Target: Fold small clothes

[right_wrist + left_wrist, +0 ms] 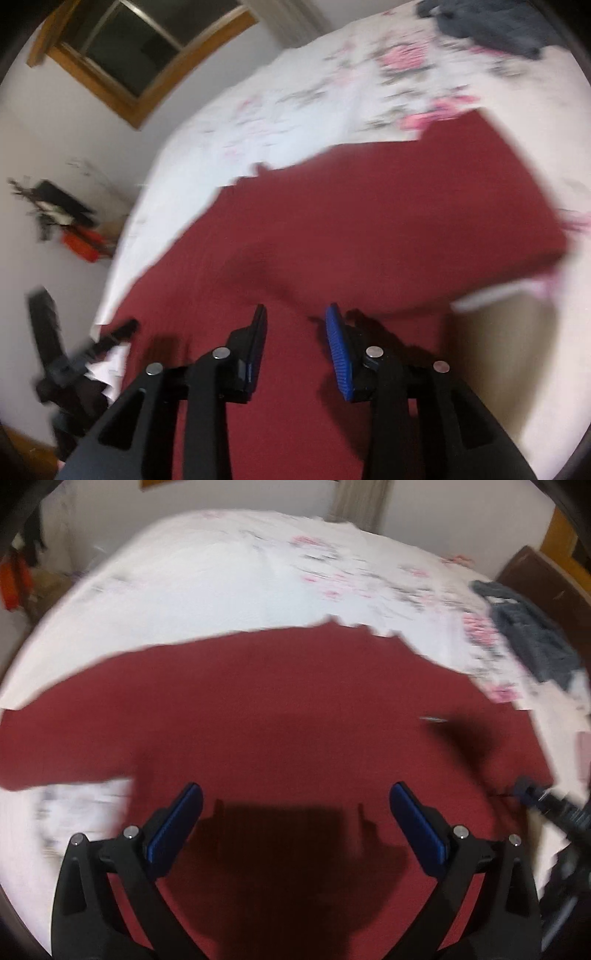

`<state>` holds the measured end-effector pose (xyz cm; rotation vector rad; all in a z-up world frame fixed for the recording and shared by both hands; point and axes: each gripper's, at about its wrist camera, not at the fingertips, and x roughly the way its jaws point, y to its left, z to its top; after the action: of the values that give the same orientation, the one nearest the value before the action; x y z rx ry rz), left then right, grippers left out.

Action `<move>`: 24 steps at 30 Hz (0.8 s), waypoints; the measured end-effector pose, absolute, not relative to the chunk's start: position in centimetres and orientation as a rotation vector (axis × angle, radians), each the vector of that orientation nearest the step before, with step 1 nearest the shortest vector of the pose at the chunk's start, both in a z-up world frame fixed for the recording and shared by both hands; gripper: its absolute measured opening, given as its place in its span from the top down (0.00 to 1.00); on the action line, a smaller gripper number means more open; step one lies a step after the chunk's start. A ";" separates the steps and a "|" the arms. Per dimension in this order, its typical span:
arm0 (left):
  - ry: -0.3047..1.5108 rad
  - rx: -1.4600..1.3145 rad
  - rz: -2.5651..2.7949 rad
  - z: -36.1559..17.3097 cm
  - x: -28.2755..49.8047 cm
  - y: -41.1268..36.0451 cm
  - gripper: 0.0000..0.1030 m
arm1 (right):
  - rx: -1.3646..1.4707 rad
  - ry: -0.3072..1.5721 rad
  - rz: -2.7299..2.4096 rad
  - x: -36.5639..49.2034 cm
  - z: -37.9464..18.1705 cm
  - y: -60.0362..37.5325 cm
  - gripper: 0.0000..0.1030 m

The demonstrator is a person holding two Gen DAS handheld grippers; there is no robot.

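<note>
I am looking down at a red cloth (288, 709) that is lying spread out on a bed with a white flowery sheet (207, 579). The red cloth is my landmark. My left gripper (294, 794) is hanging over the near part of the red cloth, its blue pads (173, 830) standing wide apart and holding nothing. My right gripper (295, 317) is hanging over the red cloth too, its blue pads (338, 354) partly apart, a narrower gap, with nothing between them. A dark grey cloth (532, 635) is lying on the sheet, past the far right corner of the red cloth. Both pictures are blurry, so I cannot tell what kind of clothing the red cloth is.
</note>
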<state>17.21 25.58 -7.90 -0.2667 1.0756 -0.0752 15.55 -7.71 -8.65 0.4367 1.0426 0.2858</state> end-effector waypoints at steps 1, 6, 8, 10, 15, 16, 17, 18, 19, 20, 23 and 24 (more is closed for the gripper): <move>1.080 -0.271 -0.101 -8.0 17.7 24.6 0.03 | 0.404 1.048 0.228 14.8 -8.4 -8.9 0.67; 1.188 -0.285 -0.223 -10.7 21.5 18.2 0.03 | 0.321 1.068 0.105 12.7 -8.2 -12.6 0.67; 1.244 -0.284 -0.223 -12.4 22.7 16.7 0.03 | 0.299 1.085 0.076 12.2 -8.8 -13.7 0.67; 1.269 -0.286 -0.209 -13.6 23.1 15.9 0.04 | 0.313 1.108 0.068 11.6 -9.9 -14.4 0.67; 1.263 -0.298 -0.234 -13.5 23.9 14.6 0.18 | 0.314 1.098 0.071 11.1 -11.2 -14.3 0.64; 1.272 -0.291 -0.232 -13.6 24.1 14.2 0.29 | 0.318 1.096 0.071 11.1 -11.3 -14.2 0.64; 1.275 -0.287 -0.233 -13.6 24.3 14.0 0.36 | 0.328 1.094 0.073 11.2 -11.3 -14.2 0.63; 1.275 -0.284 -0.240 -13.7 24.5 13.6 0.43 | 0.337 1.092 0.073 11.2 -11.3 -14.3 0.63; 1.279 -0.278 -0.236 -13.8 24.6 13.4 0.55 | 0.341 1.091 0.072 11.2 -11.3 -14.3 0.63; 1.279 -0.285 -0.241 -13.7 24.7 13.4 0.66 | 0.345 1.089 0.073 11.2 -11.3 -14.3 0.63; 1.251 -0.399 -0.311 -12.8 24.5 14.6 0.82 | 0.354 1.087 0.079 11.1 -11.3 -14.4 0.63; 1.227 -0.411 -0.314 -12.1 24.3 14.9 0.82 | 0.358 1.086 0.081 11.1 -11.3 -14.4 0.63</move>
<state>24.31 14.92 -12.14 -0.4115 1.2273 -0.3136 11.12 -14.37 -11.29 0.3577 1.0865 0.0812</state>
